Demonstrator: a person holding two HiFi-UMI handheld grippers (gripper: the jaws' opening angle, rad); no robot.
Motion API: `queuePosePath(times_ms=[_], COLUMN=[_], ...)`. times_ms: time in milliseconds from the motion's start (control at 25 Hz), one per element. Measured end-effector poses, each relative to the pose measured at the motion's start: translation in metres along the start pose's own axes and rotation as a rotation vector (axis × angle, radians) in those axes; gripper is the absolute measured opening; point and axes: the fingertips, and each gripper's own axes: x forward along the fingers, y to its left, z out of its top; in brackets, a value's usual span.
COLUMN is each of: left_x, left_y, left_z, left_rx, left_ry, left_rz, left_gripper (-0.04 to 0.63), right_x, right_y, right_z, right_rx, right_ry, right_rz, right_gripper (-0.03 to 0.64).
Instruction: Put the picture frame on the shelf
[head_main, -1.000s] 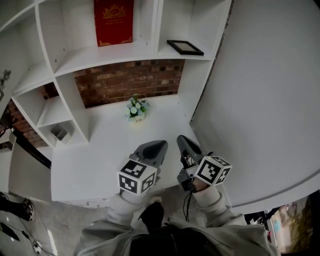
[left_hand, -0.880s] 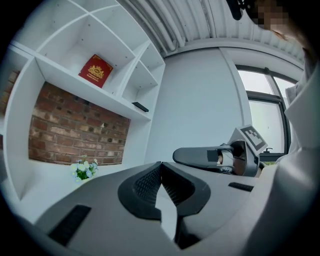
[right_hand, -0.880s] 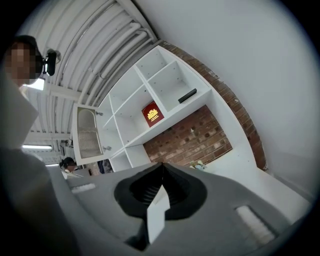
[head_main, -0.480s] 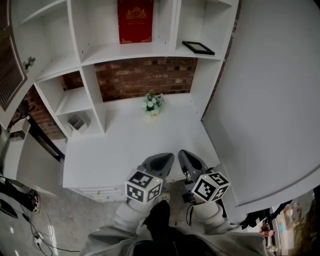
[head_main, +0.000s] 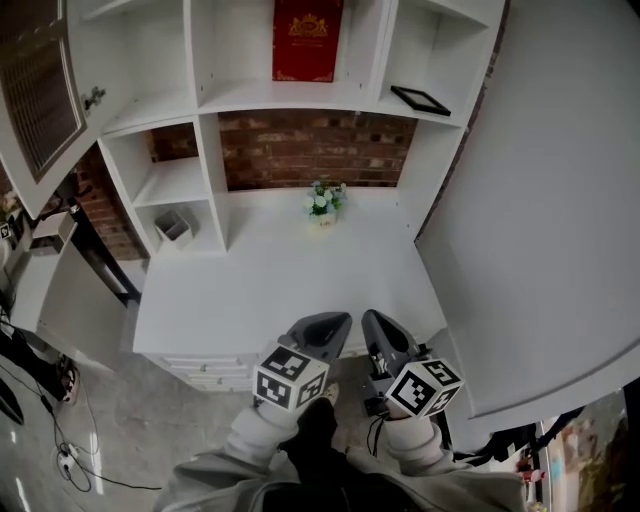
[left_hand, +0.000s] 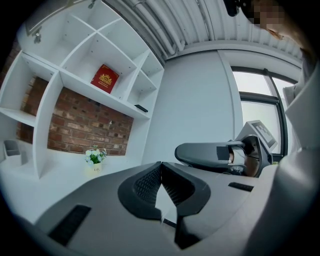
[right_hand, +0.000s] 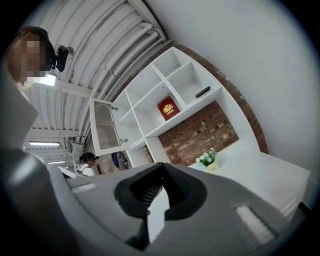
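Note:
The black picture frame (head_main: 420, 100) lies flat on the right-hand shelf of the white shelving unit (head_main: 300, 98); it shows small and dark in the left gripper view (left_hand: 141, 108) and the right gripper view (right_hand: 202, 92). My left gripper (head_main: 335, 325) and right gripper (head_main: 375, 325) hang side by side over the desk's near edge, far below the frame. Both have their jaws shut with nothing between them, as the left gripper (left_hand: 161, 165) and right gripper (right_hand: 161, 166) views show.
A red book (head_main: 307, 40) stands on the middle shelf. A small pot of flowers (head_main: 322, 204) sits at the back of the white desk (head_main: 260, 290) before a brick wall. A grey holder (head_main: 172, 229) occupies a low left cubby. A cabinet door (head_main: 40, 90) hangs open at left.
The head view has drawn back and turned left, so the shelving sits farther off and the open cabinet door shows. Both grippers have come lower in the view, still shut and empty.

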Motion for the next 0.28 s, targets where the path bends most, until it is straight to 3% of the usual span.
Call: queuePosePath(times_ms=[280], left_x=[-0.015], left_y=[-0.001], left_z=[-0.004], left_rx=[-0.018], left_ry=[-0.020], left_rz=[0.017], left_gripper=[0.005], right_x=[-0.013], right_y=[0.005], right_z=[-0.007], right_rx=[0.028], right_ry=[-0.008], right_rz=[-0.010], right_gripper=[-0.002])
